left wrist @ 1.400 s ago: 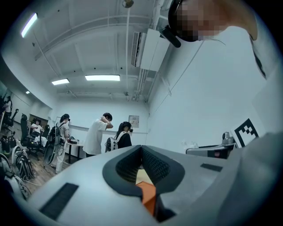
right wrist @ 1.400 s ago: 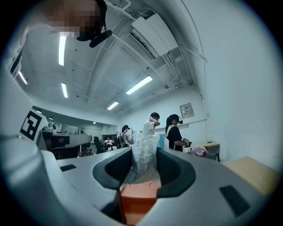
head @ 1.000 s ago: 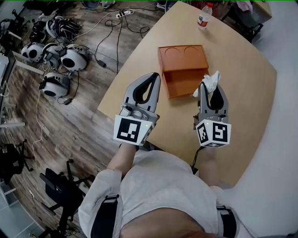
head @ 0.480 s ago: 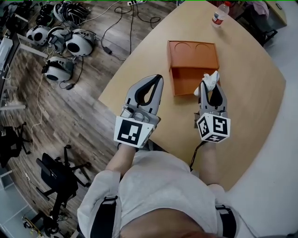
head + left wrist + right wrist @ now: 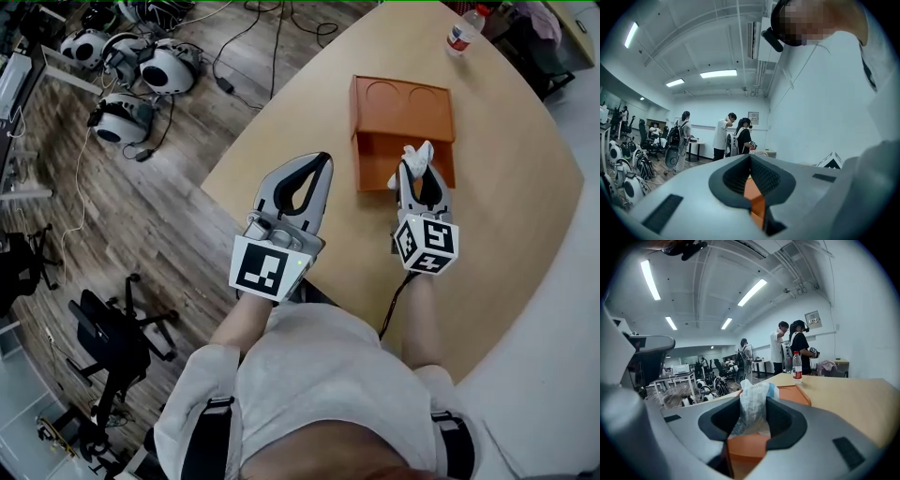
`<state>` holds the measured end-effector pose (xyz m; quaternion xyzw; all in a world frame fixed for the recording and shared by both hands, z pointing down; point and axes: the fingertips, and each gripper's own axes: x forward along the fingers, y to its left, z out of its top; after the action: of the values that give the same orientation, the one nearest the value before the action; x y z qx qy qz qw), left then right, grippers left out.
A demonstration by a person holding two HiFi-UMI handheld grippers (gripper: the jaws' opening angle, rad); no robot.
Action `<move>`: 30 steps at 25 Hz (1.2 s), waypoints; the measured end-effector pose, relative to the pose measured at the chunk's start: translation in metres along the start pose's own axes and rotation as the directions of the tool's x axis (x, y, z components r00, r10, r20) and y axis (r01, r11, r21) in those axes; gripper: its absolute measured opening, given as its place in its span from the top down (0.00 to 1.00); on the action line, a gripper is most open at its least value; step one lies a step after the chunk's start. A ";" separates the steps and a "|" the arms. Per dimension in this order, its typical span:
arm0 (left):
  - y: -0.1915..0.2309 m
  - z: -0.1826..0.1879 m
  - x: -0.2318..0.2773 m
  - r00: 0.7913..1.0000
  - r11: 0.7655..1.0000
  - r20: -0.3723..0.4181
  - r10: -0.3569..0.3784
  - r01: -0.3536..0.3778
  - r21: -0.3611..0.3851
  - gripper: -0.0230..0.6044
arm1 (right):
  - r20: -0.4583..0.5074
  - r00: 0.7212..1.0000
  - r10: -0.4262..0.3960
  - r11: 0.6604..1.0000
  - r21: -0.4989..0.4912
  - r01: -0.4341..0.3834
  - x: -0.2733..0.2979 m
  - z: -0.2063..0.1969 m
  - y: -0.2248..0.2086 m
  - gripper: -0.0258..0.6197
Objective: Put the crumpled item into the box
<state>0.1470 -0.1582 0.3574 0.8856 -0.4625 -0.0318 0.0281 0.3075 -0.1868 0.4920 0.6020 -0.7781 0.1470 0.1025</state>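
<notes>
The crumpled item point(image 5: 413, 157) is a wad of white plastic wrap with a blue patch. My right gripper point(image 5: 418, 169) is shut on it, and the wad sticks out past the tips point(image 5: 753, 401). It hangs over the front right part of the open orange box point(image 5: 377, 156), whose lid with two round hollows lies flat behind. In the right gripper view the box point(image 5: 793, 393) shows just beyond the wad. My left gripper point(image 5: 322, 161) hovers left of the box near the table's edge, shut point(image 5: 750, 159) with nothing held.
The tan table point(image 5: 511, 206) has a rounded edge at the left. A water bottle point(image 5: 459, 36) stands at the far end, also in the right gripper view point(image 5: 797, 365). Helmets and cables point(image 5: 141, 70) lie on the wooden floor to the left. People stand in the room behind.
My right gripper has carried the wad left and forward, from beside the box's right corner to over its front right part. The left gripper has kept its place beside the box.
</notes>
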 end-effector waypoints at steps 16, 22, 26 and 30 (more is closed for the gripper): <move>0.008 -0.002 -0.005 0.999 1.000 -0.019 0.026 -0.026 -0.008 0.94 | -0.375 0.926 0.051 0.984 -0.142 -0.111 0.047 -0.059 0.008 0.71; 0.016 0.000 -0.013 0.999 0.999 -0.020 0.048 -0.048 -0.009 0.94 | -0.514 0.855 0.069 0.964 -0.187 -0.190 0.056 -0.077 0.019 0.71; 0.021 -0.002 -0.016 0.998 0.998 -0.023 0.060 -0.061 -0.010 0.94 | -0.590 0.806 0.051 0.945 -0.231 -0.229 0.061 -0.089 0.021 0.71; 0.023 -0.005 -0.017 0.997 0.997 -0.027 0.071 -0.072 -0.014 0.94 | -0.647 0.762 0.038 0.929 -0.258 -0.265 0.063 -0.096 0.023 0.71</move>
<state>0.1185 -0.1573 0.3644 0.8686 -0.4931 -0.0224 0.0422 0.2678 -0.2050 0.6011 0.4253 -0.7582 0.2139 0.4455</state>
